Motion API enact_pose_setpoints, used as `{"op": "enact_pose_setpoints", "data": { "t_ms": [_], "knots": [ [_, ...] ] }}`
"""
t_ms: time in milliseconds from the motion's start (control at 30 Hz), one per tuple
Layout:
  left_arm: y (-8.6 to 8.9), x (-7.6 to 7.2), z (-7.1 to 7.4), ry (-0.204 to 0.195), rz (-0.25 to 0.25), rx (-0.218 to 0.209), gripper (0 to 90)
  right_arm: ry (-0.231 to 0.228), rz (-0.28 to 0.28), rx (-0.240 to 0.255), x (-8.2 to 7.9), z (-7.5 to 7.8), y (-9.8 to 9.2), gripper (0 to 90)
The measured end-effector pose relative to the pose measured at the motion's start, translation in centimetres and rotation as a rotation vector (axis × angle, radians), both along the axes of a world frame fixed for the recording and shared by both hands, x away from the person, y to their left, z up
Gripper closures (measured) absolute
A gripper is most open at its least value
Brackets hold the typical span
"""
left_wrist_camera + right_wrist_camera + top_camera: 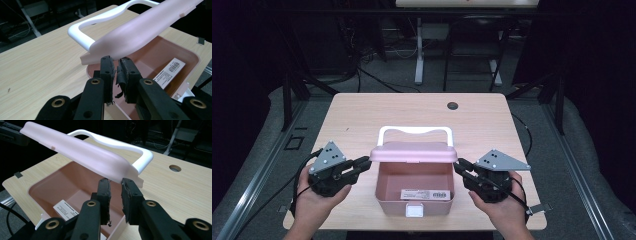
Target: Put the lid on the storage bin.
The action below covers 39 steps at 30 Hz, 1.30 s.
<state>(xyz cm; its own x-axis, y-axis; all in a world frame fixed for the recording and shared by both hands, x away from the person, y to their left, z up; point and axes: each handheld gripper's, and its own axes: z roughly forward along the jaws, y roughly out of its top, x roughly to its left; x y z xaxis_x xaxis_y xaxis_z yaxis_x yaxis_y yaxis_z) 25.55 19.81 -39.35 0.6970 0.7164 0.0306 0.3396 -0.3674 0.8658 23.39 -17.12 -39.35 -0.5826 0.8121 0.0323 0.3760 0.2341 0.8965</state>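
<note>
I have a pink box (pixel 414 187) sitting near the front edge of the tabletop (pixel 362 115), between my two claws; its lid (pixel 413 152) stands half raised, hinged at the far side, with a white handle (pixel 415 131) showing behind it and a white latch (pixel 415 210) on the front wall. A label (pixel 424 194) with a barcode lies on the bottom inside; I see nothing else in there. My left claw (pixel 367 161) sits at the lid's left end and my right claw (pixel 457 165) at its right end; in each claw's own view the jaws stand nearly together, a narrow gap between the pads, their tips right under the lid's lower edge, so I read both as almost clenched with nothing pinched between them, propping the lid rather than gripping it; whether the tips actually touch the plastic I cannot tell. The box looks like thin moulded plastic: light, stiff, smooth and likely slippery against worn pads, and the left pad (pixel 121 75) is visibly frayed. I would take hold at the lid's end edges, both sides evenly, since a one-sided push could twist the hinge or skid the light box across the tabletop.
</note>
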Motion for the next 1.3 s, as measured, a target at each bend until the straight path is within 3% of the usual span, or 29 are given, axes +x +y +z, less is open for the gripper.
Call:
{"op": "enact_pose_setpoints", "data": {
  "t_ms": [633,1300],
  "knots": [
    [0.3,-1.1,-0.7,0.009,-0.018,-0.015,80.5,0.007,0.01,-0.003,-0.9,-1.0,-0.1,76.7],
    [0.5,-1.8,-1.8,0.029,-0.029,-0.028,80.2,0.042,0.018,0.022,-1.5,-2.3,-0.4,76.9]
  ]
}}
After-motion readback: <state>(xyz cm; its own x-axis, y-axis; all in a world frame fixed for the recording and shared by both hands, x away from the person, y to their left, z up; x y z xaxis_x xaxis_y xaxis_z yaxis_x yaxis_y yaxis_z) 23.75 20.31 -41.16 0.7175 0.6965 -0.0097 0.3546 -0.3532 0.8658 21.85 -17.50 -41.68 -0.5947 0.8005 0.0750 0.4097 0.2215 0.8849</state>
